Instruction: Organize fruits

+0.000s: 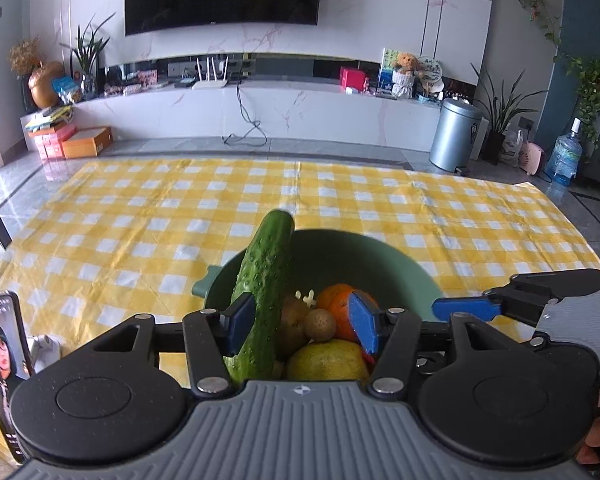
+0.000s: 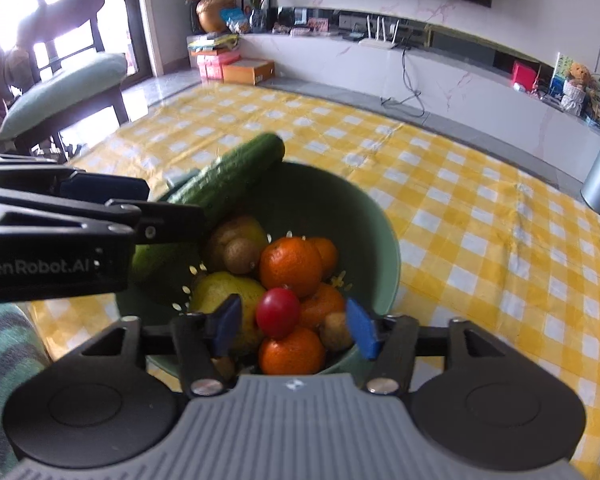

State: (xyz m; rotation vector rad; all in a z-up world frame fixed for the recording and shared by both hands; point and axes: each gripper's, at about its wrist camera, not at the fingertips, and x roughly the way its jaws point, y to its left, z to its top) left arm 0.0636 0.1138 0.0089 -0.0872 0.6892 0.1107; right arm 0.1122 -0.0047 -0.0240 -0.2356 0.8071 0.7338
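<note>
Left claw [image 1: 304,326] released, cucumber [image 1: 266,292] against one pad; right claw [image 2: 290,326] released above tomato [image 2: 278,312] in green bowl [image 2: 384,240].

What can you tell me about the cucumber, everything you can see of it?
The cucumber is long, dark green and bumpy, with a paler lower end. It stands tilted in the green colander bowl, its top poking past the rim. It leans on the bowl's left wall beside the piled fruit. The left gripper stands open around it, one pad close against its side.
</note>
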